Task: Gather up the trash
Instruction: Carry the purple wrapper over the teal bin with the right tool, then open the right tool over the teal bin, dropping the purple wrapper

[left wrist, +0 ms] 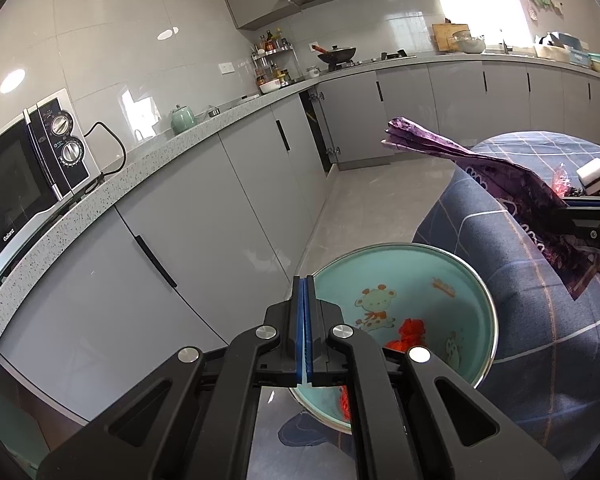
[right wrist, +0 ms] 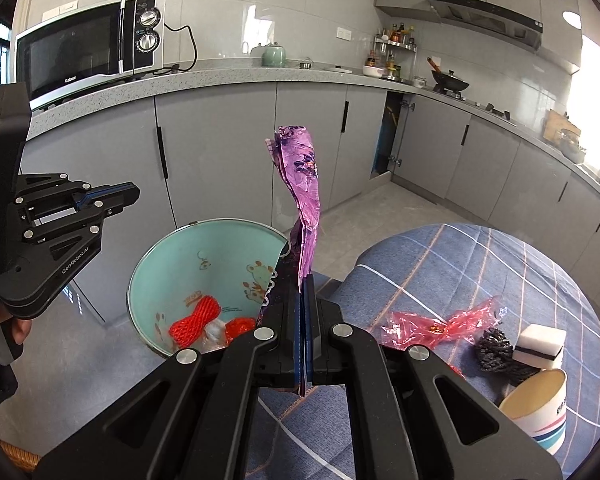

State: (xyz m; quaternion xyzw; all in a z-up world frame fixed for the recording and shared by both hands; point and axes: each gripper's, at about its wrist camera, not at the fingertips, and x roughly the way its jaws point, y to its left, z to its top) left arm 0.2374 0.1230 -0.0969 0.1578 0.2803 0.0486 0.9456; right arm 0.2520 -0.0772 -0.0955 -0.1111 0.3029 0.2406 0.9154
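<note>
Purple wrapper (right wrist: 302, 184), crinkled and shiny with darker printed patches, stands up from the right gripper (right wrist: 303, 280), whose blue pads are pressed together on its lower end; its free end bends over at the top and shows a paler pink where light passes through. From the left wrist view the same wrapper (left wrist: 480, 168) stretches sideways above the table edge, away from the gripper (left wrist: 568, 203) that pinches it. The left gripper (left wrist: 305, 282) has its pads pressed flat against each other with nothing between them, and it hangs just over the near rim of the bin (left wrist: 486, 292); in the right wrist view it (right wrist: 134, 193) sits to the left of the bin (right wrist: 148, 264), held by a hand (right wrist: 18, 330). One bin is in view: round, with a teal inside printed with cartoon bears and a metal rim, standing on the floor beside the table (right wrist: 480, 264). Inside it lie two pieces of red netting (right wrist: 194, 320) and a whitish scrap between them. On the blue checked cloth of the table there remain one pink plastic wrapper (right wrist: 440, 322), one dark scouring ball (right wrist: 494, 350), one white sponge (right wrist: 540, 346) with a dark stripe, and one paper cup (right wrist: 540, 412) lying on its side. Behind, one microwave (right wrist: 88, 52) sits on the grey counter (right wrist: 220, 76).
</note>
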